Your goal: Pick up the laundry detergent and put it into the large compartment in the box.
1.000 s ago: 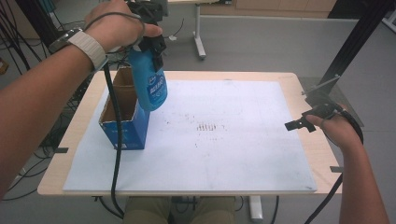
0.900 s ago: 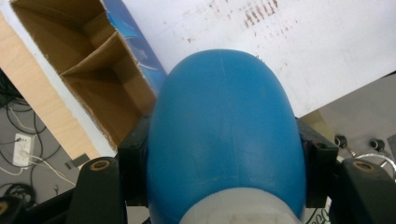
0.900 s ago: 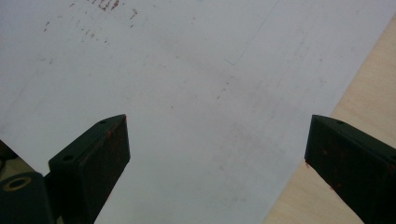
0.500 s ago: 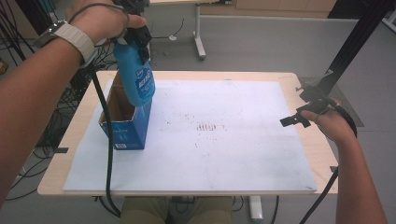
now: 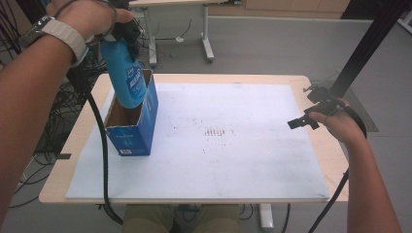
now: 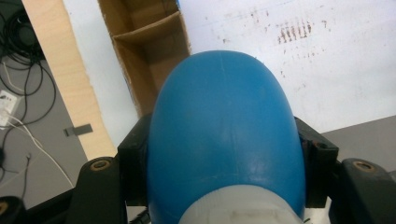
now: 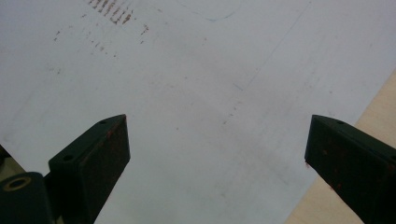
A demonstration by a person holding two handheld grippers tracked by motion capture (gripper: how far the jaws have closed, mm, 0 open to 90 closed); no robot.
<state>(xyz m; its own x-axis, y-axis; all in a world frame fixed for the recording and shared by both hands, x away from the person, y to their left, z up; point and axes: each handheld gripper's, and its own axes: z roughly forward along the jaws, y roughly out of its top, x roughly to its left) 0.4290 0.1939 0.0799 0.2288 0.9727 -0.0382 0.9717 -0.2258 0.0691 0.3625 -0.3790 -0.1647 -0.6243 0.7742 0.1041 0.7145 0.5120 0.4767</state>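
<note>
High view: blue plastic bottle [image 5: 125,73] with a printed label, hanging over the open top of a blue cardboard box [image 5: 138,128] with a plain brown inside, at the far left of the counter [image 5: 311,150]. Base dipping below the box rim, by the look of it; upper body and neck above it. Long axis near upright, slightly tilted, base pointing down into the box, neck end up at the left tongs [image 5: 127,33]. Left tongs clamped on the bottle near its top, one black jaw on each side, plain in the left gripper view, where the rounded blue body [image 6: 224,140] bulges between them and the box's brown compartments [image 6: 149,42] lie beyond.

Judged from this: pick-up and carry done, lowering begun; left to do, sinking the bottle fully into the box and letting go.

Right tongs [image 5: 303,121] held above the right edge of the counter, well apart from the box, jaws spread wide with nothing between them. White mat [image 7: 196,102] with faint reddish-brown marks below them, pale wood at its border.
</note>
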